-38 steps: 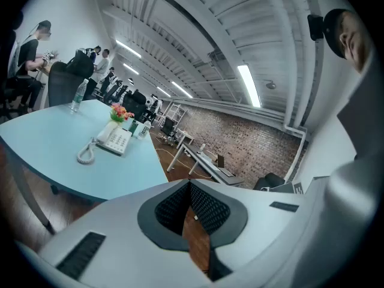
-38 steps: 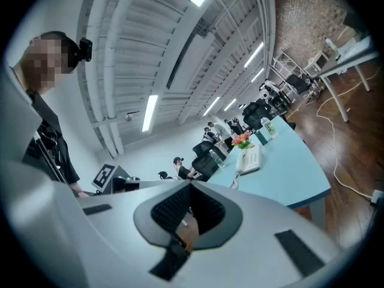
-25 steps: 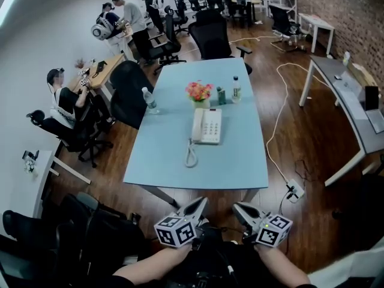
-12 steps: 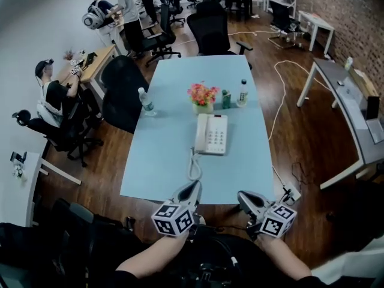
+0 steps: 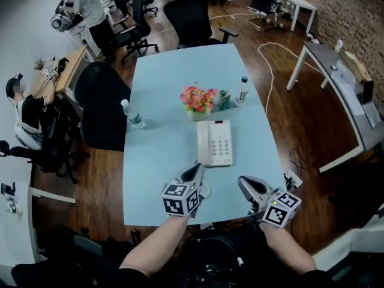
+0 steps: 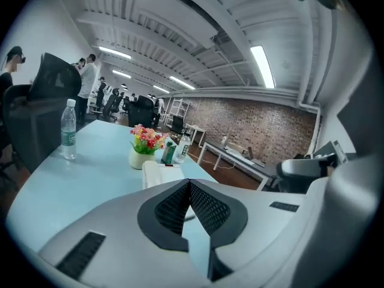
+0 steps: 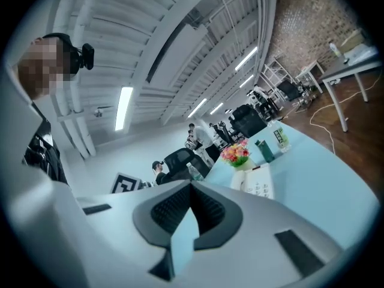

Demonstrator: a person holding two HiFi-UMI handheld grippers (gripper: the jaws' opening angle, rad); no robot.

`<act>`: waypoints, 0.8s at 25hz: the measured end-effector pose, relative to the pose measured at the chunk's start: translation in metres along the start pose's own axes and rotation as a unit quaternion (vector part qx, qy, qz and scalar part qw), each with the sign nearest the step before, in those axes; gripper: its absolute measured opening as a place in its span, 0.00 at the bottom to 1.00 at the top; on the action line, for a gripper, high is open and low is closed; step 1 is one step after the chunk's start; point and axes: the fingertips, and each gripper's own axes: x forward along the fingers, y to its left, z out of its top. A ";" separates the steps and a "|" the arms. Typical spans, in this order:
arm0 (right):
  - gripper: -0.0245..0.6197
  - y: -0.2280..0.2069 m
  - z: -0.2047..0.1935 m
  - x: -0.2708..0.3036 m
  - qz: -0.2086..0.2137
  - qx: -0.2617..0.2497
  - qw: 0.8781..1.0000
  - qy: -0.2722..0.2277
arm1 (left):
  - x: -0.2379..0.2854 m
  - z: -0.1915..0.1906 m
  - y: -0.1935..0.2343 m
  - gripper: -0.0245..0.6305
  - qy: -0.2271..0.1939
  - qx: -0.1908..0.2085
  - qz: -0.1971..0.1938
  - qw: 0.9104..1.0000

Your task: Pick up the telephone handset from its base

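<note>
The white telephone [image 5: 215,143] lies in the middle of the light blue table [image 5: 156,161], its handset [image 5: 204,143] resting along the base's left side. My left gripper [image 5: 195,171] is shut with nothing in it, its tip just short of the phone's near left corner. The right gripper [image 5: 245,183] is also shut and empty, over the table's near edge to the right of the phone. In the left gripper view the phone [image 6: 159,173] lies just beyond the closed jaws. The right gripper view shows the phone [image 7: 258,186] ahead to the right.
Behind the phone stand a flower pot [image 5: 198,101], a green can [image 5: 224,99] and a small bottle [image 5: 242,90]. A water bottle [image 5: 131,114] is near the left edge. A black chair [image 5: 99,104] stands left of the table. People sit and stand at desks at far left.
Both grippers have moved forward from in front of the table to over its near edge, close to the phone. Both stayed shut. The phone has not moved.
</note>
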 end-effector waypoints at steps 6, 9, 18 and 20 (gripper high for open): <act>0.07 -0.017 0.010 0.028 -0.004 -0.009 1.000 0.026 | 0.065 0.019 0.055 0.04 0.006 0.028 0.064 0.998; 0.07 -0.029 0.020 0.040 0.011 -0.018 0.999 0.038 | 0.100 0.018 0.080 0.05 0.022 0.043 0.102 0.994; 0.07 -0.070 0.036 0.031 0.041 -0.001 0.997 0.066 | 0.177 -0.012 0.113 0.43 0.107 0.047 0.179 0.977; 0.07 -0.077 0.033 0.027 0.042 0.005 0.996 0.073 | 0.185 -0.016 0.115 0.43 0.111 0.042 0.190 0.975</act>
